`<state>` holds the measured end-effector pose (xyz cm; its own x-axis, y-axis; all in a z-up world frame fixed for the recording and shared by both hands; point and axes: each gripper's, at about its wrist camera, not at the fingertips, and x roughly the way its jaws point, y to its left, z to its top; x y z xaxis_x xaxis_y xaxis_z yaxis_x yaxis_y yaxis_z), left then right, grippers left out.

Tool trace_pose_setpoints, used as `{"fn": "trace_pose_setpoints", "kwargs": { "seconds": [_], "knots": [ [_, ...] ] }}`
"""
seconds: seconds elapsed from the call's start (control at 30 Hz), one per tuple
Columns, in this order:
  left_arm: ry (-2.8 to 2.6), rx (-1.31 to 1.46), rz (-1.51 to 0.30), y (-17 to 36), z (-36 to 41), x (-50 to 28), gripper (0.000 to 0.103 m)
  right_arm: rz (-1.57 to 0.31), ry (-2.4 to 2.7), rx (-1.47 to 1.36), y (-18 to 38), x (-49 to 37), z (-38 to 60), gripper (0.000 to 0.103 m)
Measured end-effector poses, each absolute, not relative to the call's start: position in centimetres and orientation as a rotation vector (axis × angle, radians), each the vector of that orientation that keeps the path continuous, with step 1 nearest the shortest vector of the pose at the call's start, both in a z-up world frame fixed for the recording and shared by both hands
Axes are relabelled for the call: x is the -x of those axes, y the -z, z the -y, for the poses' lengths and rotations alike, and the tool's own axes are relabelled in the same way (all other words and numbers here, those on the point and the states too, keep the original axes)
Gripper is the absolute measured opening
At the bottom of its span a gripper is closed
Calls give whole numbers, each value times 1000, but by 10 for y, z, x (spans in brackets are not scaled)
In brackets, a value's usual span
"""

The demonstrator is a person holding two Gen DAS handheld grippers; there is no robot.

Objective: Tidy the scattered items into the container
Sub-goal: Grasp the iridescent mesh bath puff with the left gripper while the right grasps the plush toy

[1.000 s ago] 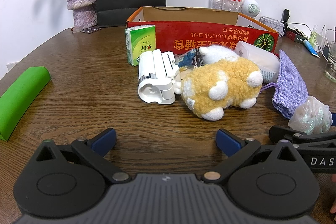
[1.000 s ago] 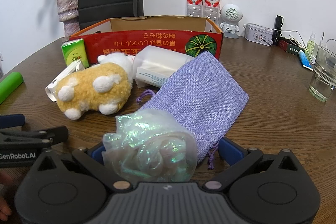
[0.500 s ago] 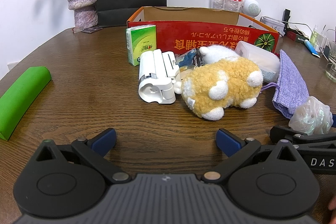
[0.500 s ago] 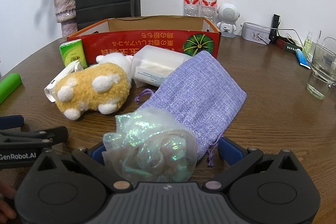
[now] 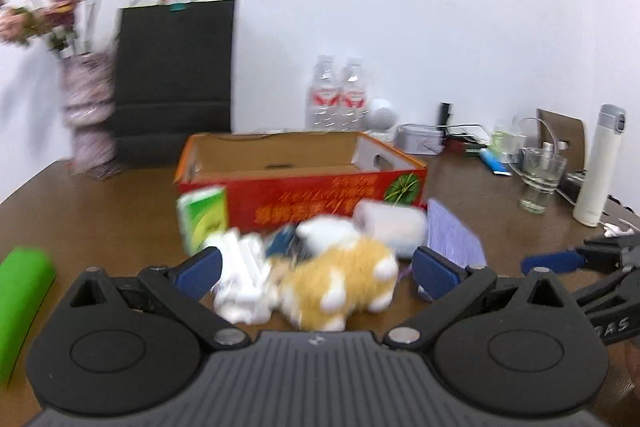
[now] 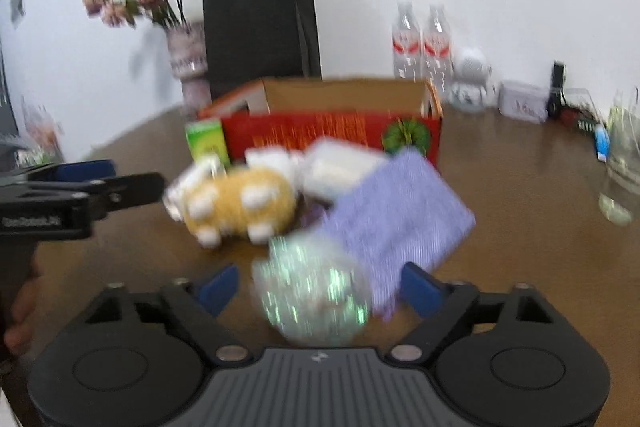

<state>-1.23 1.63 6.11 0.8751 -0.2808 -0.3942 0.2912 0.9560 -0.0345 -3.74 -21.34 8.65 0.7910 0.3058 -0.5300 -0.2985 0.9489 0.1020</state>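
A green roll (image 5: 22,301) is seen at the left edge of the brown table (image 5: 112,211). A vase of dried flowers (image 5: 86,115) and a black paper bag (image 5: 176,79) are set at the far left of the table, by the wall. A red cardboard box (image 5: 304,187) is placed in the middle of the table, open at the top, and nothing can be seen inside it.

The things to be tidied are piled on the table just in front of the box. A green packet (image 5: 204,219) is stood at the left of the pile. A white plastic thing (image 5: 240,279) is laid next to it, then a yellow and white toy animal (image 5: 344,287). A clear tub (image 5: 390,227) is laid behind the toy, and a purple cloth bag (image 6: 396,215) is spread to the right of it. All of this is blurred.

The left gripper (image 5: 316,269) is held over the table with its jaws spread wide and nothing between them.

The right gripper (image 6: 320,285) is held lower down on the right. Its jaws are closing, and a shiny crinkly ball (image 6: 312,291) is seen between them. It cannot be told whether the ball is touched by the jaws.

Two water bottles (image 5: 340,97) and a glass (image 5: 538,179) are kept at the far right side of the table.
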Motion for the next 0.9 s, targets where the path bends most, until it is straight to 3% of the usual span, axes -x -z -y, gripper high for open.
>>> {"fn": "trace_pose_setpoints", "kwargs": {
  "seconds": [0.13, 0.3, 0.33, 0.4, 0.57, 0.77, 0.83, 0.9],
  "knots": [
    [192, -76, -479, -60, -20, -5, 103, -551, -397, -31, -109, 7, 205, 85],
    [154, -40, -494, -41, -49, 13, 103, -686, -525, 21, -97, -47, 171, 83],
    [167, -17, -500, -39, -55, 16, 103, -715, -529, 33, -91, -58, 164, 78],
    [213, 14, -501, -38, -60, 24, 103, -753, -537, 45, -81, -72, 156, 47],
    [477, 43, -458, -40, -41, 42, 103, -685, -535, 1, -97, -62, 168, 5],
    [629, -105, -482, -40, 51, 44, 103, -539, -414, 38, -142, -39, 226, 0],
    [628, -172, -503, -34, 74, 43, 90, -517, -341, 47, -149, -29, 253, 0],
    [638, -150, -535, -30, 82, 39, 86, -527, -285, 43, -148, -24, 274, 0]
  ]
}}
